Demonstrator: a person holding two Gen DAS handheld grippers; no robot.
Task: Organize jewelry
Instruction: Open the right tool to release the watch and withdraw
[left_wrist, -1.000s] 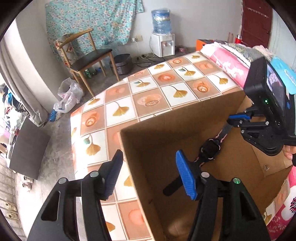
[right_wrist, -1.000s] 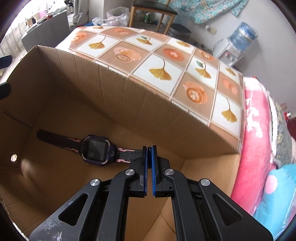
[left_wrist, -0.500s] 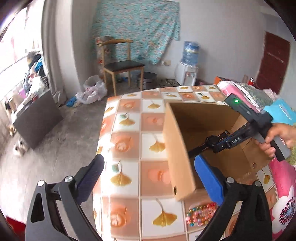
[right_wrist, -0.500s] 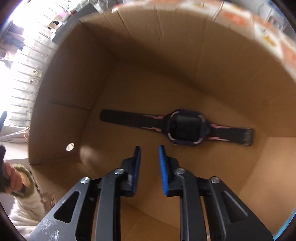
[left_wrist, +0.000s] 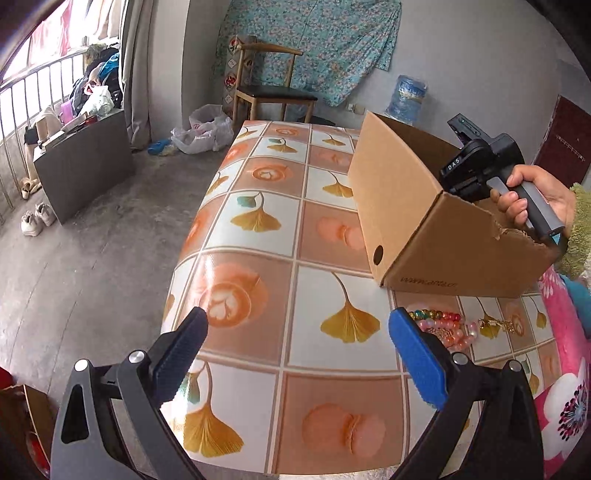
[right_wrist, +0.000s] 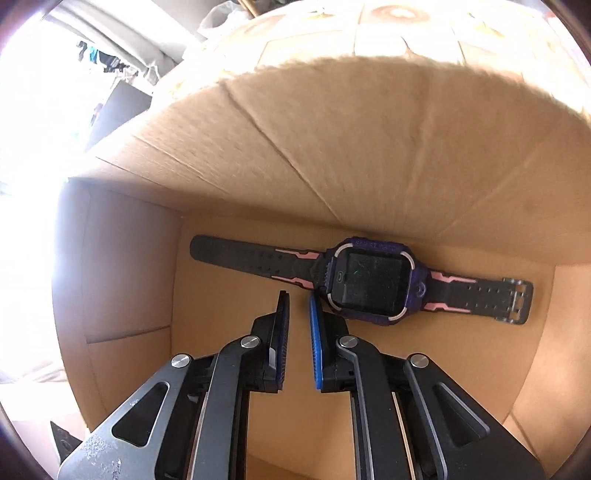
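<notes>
A black and purple smartwatch (right_wrist: 369, 282) with pink strap marks lies flat on the floor of the cardboard box (right_wrist: 332, 147). My right gripper (right_wrist: 298, 301) hangs inside the box just in front of the watch, its jaws a small gap apart and empty. In the left wrist view the box (left_wrist: 424, 221) stands on the tiled table, with the right gripper's body (left_wrist: 480, 166) over its rim. My left gripper (left_wrist: 297, 325) is wide open and empty above the table. Bead bracelets (left_wrist: 441, 325) and a gold chain (left_wrist: 496, 324) lie on the table in front of the box.
The table (left_wrist: 258, 221) has a ginkgo-leaf tile cloth; its left edge drops to a concrete floor. A chair (left_wrist: 273, 92), plastic bags and a water dispenser (left_wrist: 404, 96) stand beyond. Pink floral bedding (left_wrist: 565, 387) lies at the right.
My right gripper let go of the watch strap, opened slightly and drew back; the watch now lies in the box. My left gripper pulled back and away from the box.
</notes>
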